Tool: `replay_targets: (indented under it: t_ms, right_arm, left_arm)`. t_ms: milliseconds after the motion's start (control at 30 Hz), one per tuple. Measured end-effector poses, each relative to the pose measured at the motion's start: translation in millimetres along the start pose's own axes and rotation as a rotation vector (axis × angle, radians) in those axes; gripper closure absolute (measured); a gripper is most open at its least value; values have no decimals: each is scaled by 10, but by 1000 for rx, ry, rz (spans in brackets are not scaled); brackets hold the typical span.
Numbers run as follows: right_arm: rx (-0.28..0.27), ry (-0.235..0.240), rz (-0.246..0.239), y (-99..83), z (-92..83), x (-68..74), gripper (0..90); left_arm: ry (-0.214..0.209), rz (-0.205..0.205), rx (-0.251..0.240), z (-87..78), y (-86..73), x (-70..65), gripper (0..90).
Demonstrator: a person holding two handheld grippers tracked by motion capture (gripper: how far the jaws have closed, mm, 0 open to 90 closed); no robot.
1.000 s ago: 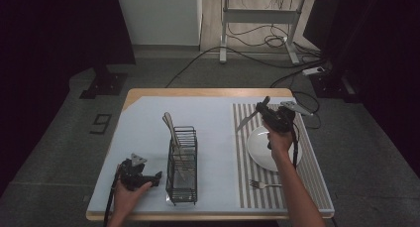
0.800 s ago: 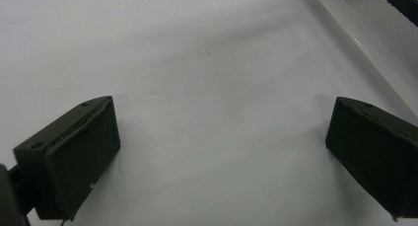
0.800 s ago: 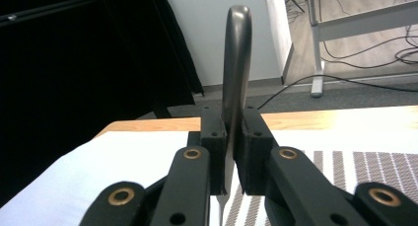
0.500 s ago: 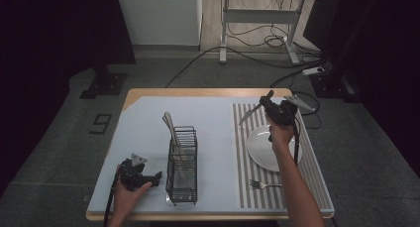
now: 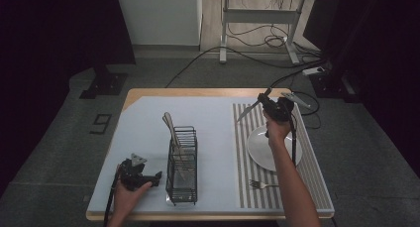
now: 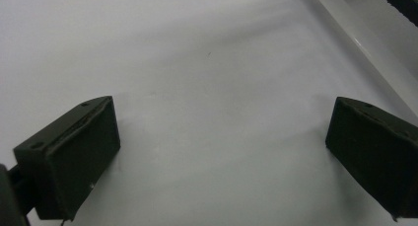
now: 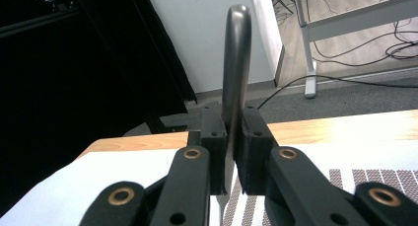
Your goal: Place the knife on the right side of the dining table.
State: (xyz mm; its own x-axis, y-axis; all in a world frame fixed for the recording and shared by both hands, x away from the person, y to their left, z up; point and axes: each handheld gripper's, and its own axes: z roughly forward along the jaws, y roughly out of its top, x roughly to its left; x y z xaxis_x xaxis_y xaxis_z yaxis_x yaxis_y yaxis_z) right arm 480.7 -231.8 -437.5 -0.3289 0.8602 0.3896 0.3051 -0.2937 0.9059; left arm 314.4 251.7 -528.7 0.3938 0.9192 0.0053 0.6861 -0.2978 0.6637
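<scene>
My right gripper point(image 5: 266, 103) hangs above the far end of the striped placemat point(image 5: 241, 152), shut on a metal knife point(image 5: 249, 111) whose blade slants down to the left. In the right gripper view the knife point(image 7: 235, 63) rises between the two pads, and my right gripper point(image 7: 231, 142) clamps it. My left gripper point(image 5: 154, 178) rests on the pale mat point(image 5: 143, 128) at the near left, beside the black wire rack point(image 5: 182, 177). It stands open, and in the left gripper view my left gripper point(image 6: 222, 152) has just bare mat between its fingers.
The rack holds a couple of utensils point(image 5: 171, 125) that stick up at its far end. A white plate point(image 5: 262, 150) lies on the placemat, with a fork point(image 5: 262, 185) in front of it. Cables and a desk frame point(image 5: 257, 24) lie on the floor beyond the table.
My right hand has shifted a little toward the far side of the table, away from the plate, with the knife still gripped. The left gripper has stayed where it was.
</scene>
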Motion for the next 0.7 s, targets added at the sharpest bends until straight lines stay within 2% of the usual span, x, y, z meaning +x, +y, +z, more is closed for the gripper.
replay_targets:
  t_ms: [167, 233, 400, 600, 700]
  right_arm:
    - [-5, -26, 0, -14, 27, -52, 834]
    - [-8, -24, 16, -16, 32, -93, 833]
    - [-7, -33, 14, -16, 31, -134, 827]
    - [5, -67, 15, -18, 14, -234, 808]
    - [19, -97, -3, -26, -8, -287, 790]
  left_arm:
    - [0, 0, 0, 0, 0, 0, 0]
    - [-1, 0, 1, -1, 0, 1, 0]
    - [-1, 0, 1, 0, 0, 0, 0]
    - [-1, 0, 1, 0, 1, 1, 0]
    - [-1, 0, 1, -1, 1, 1, 0]
